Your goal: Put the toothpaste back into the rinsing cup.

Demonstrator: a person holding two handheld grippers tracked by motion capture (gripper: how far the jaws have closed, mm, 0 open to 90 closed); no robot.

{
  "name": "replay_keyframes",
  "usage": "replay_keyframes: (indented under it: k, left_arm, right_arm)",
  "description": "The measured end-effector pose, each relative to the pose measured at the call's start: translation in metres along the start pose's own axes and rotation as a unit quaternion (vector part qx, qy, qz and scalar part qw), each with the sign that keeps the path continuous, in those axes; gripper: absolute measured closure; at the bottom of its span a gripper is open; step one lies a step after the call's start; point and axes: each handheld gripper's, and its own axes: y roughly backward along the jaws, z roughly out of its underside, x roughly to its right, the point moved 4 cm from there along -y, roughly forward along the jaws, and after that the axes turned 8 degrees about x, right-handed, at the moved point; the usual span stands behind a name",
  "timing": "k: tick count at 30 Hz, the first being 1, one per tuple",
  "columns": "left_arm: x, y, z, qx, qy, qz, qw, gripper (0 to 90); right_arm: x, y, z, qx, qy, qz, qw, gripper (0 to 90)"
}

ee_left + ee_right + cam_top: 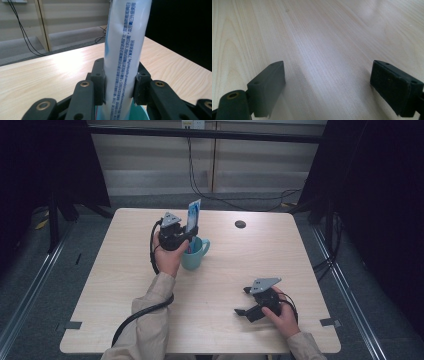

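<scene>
A light wooden counter (120, 285) is seen from above, with a small dark round spot (240, 224) set into it near the far edge. A teal mug (196, 254) is placed on the counter left of centre, its handle turned to the right. A white tube (125, 50) printed with blue text is held upright, its lower end inside the mug, as seen in the left gripper view. The left tool (186, 236) is held directly over the mug and is clamped on the tube, one black pad pressed against each side. The right tool (242, 301) is held low over bare counter near the right front corner, well apart from the mug, and its jaws are spread wide with nothing between them.
</scene>
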Motion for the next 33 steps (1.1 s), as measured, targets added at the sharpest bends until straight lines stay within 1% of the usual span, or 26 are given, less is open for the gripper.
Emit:
replay_keyframes:
  k: [5, 9, 14, 19, 20, 25, 30, 33]
  left_arm:
    - [0.001, 0.0, 0.003, -0.004, -0.003, -0.002, 1.0, 68.6]
    - [0.002, -0.001, 0.007, -0.007, -0.004, 0.0, 1.0, 68.5]
    - [0.002, -0.001, 0.008, -0.007, -0.003, -0.001, 1.0, 68.4]
    - [0.002, -0.001, 0.011, -0.013, -0.005, -0.003, 0.9999, 68.3]
    - [0.002, -0.001, 0.012, -0.012, -0.002, -0.004, 0.9999, 68.3]
    - [0.002, -0.003, 0.016, -0.024, -0.001, -0.005, 0.9997, 68.1]
    - [0.001, -0.005, 0.024, -0.036, 0.002, -0.003, 0.9993, 67.8]
    - [0.001, -0.006, 0.028, -0.041, 0.002, -0.007, 0.9991, 67.7]
  right_arm:
    - [0.0, 0.0, 0.0, 0.0, 0.001, 0.0, 1.0, 12.2]
    - [0.0, 0.0, 0.0, 0.0, 0.001, 0.001, 1.0, 12.2]
    - [0.0, 0.0, 0.0, 0.0, 0.002, 0.0, 1.0, 12.2]
    - [0.0, 0.0, 0.0, 0.0, 0.001, 0.0, 1.0, 12.1]
    - [0.0, 0.0, 0.0, 0.001, 0.002, 0.0, 1.0, 12.1]
    - [0.0, 0.0, 0.0, 0.0, 0.002, 0.0, 1.0, 12.2]
    - [0.0, 0.0, 0.0, 0.0, 0.003, -0.001, 1.0, 12.1]
    - [0.0, 0.0, 0.0, 0.0, 0.003, 0.0, 1.0, 12.1]
